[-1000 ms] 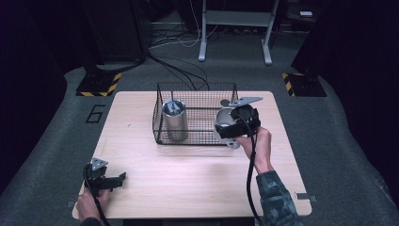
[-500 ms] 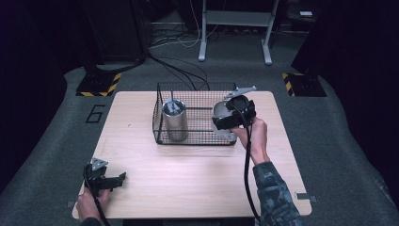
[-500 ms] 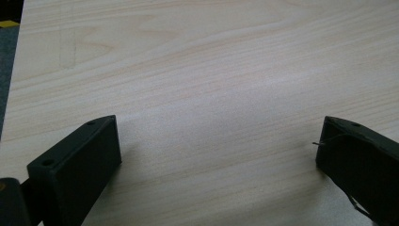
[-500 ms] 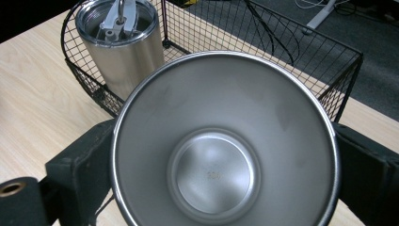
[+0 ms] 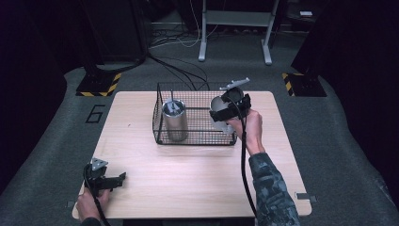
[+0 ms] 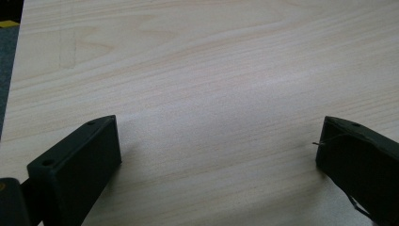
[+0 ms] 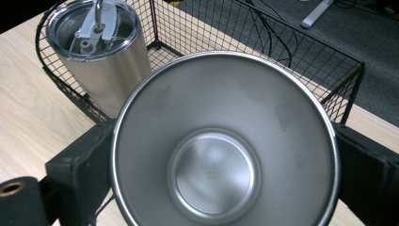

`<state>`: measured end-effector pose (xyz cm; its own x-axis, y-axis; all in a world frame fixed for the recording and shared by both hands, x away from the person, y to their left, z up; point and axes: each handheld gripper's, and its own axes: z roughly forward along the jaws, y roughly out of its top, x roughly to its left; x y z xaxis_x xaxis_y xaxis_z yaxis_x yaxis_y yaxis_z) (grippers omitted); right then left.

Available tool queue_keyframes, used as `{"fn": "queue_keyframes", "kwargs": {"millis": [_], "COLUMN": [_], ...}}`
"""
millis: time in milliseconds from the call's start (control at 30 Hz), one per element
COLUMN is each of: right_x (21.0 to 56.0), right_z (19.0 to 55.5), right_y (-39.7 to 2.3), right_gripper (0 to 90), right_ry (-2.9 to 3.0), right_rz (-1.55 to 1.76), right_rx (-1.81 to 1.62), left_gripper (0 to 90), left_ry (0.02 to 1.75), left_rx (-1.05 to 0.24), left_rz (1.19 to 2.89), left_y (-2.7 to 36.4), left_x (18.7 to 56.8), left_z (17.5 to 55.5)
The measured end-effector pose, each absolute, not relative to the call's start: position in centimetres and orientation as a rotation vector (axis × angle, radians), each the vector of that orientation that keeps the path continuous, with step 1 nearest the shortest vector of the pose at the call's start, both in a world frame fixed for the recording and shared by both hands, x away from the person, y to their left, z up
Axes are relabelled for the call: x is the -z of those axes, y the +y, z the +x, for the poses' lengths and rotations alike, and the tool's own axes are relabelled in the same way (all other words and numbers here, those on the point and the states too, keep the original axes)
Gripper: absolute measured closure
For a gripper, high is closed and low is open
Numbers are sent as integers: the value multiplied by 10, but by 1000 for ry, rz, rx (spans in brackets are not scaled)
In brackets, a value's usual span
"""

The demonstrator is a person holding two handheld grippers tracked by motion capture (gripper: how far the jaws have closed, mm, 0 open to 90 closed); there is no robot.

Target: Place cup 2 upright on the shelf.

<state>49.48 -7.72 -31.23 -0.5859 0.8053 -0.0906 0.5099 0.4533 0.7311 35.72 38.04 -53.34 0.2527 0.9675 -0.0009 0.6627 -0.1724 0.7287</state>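
Observation:
My right gripper (image 5: 227, 109) is shut on an open steel cup (image 7: 221, 155), one black jaw on each side of its wall. The cup (image 5: 219, 123) hangs at the right end of a black wire basket (image 5: 197, 94); I cannot tell whether it touches the wire. Upright in the basket's left end stands a steel tumbler (image 5: 174, 120) with a clear lid, seen also from the right gripper view as the tumbler (image 7: 101, 52) behind the cup. Near the table's front left corner my left gripper (image 5: 115, 180) rests open, and between its jaws lies only bare wood (image 6: 219, 155).
The light wooden table (image 5: 188, 169) has free room in front of the basket (image 7: 301, 52). A cable trails from the right gripper down along the person's forearm. Behind the table lie floor cables, a metal stand's legs and yellow-black hazard-striped bases.
The right gripper has carried the cup up, away and slightly left, from the basket's front right corner to above its right end. The left gripper has stayed still.

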Motion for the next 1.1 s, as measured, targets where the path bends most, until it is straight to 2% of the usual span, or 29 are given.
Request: {"fn": "queue_keyframes", "kwargs": {"millis": [533,1100], "right_x": [316,338], "right_z": [529,561], "right_y": [-59,-46], "right_gripper": [54,55], "right_ry": [2302,2337], "right_rz": [1110,1136], "right_rx": [-909,-867], "left_gripper": [3,3], "left_ry": [1479,1478], "left_rx": [-639,-640], "left_rz": [1914,1916], "left_y": [380,381], "left_x": [533,533], "left_z": [357,357]}}
